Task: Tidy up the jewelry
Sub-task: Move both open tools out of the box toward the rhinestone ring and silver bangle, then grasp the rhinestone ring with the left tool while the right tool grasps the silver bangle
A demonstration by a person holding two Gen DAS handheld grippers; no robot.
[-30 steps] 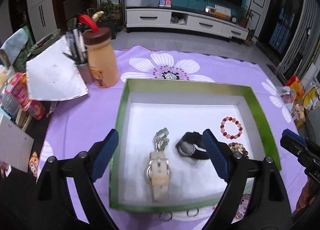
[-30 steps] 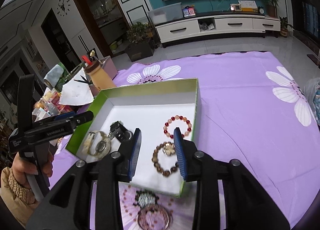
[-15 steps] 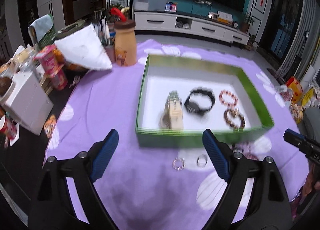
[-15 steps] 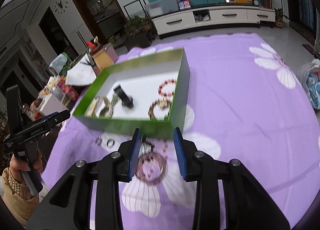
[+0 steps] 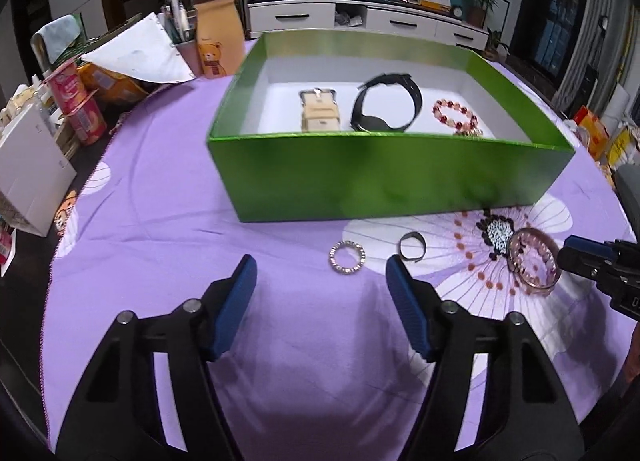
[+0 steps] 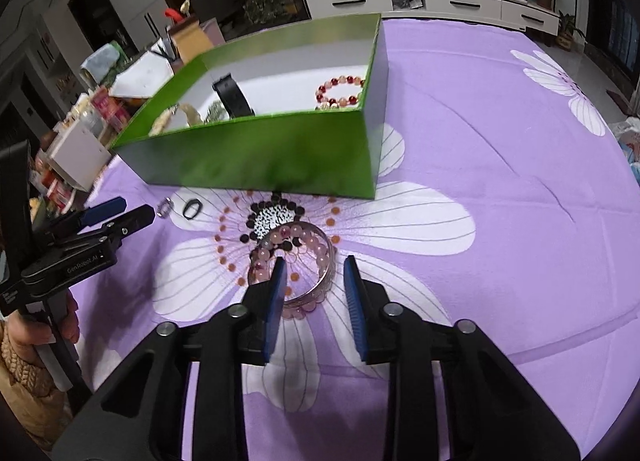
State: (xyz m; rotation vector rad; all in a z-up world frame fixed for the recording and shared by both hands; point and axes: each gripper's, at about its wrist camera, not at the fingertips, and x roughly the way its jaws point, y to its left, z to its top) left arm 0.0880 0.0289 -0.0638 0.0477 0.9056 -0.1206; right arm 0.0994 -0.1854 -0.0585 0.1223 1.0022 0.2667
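Note:
A green box [image 5: 384, 177] [image 6: 256, 165] on the purple cloth holds a cream watch [image 5: 320, 115], a black watch [image 5: 386, 107] and a red bead bracelet [image 5: 454, 115] [image 6: 340, 91]. In front of it lie a sparkly ring [image 5: 347, 257] [image 6: 163, 208], a dark ring [image 5: 412, 247] [image 6: 192, 208] and a pink bead bracelet with a metal bangle [image 5: 534, 261] [image 6: 300, 257]. My left gripper [image 5: 320, 289] is open, just short of the sparkly ring. My right gripper [image 6: 314, 285] is open, with its fingertips around the near rim of the pink bracelet.
At the cloth's far left stand a tan bear jar [image 5: 218, 41], a pen cup [image 5: 182, 45], a white paper [image 5: 140, 53], snack packs [image 5: 80, 109] and a white carton [image 5: 28, 177]. The purple flowered cloth [image 6: 500, 181] stretches to the right of the box.
Both grippers have pulled back from over the box and dropped low to the cloth in front of it. The right now straddles the pink bracelet; the left faces the rings.

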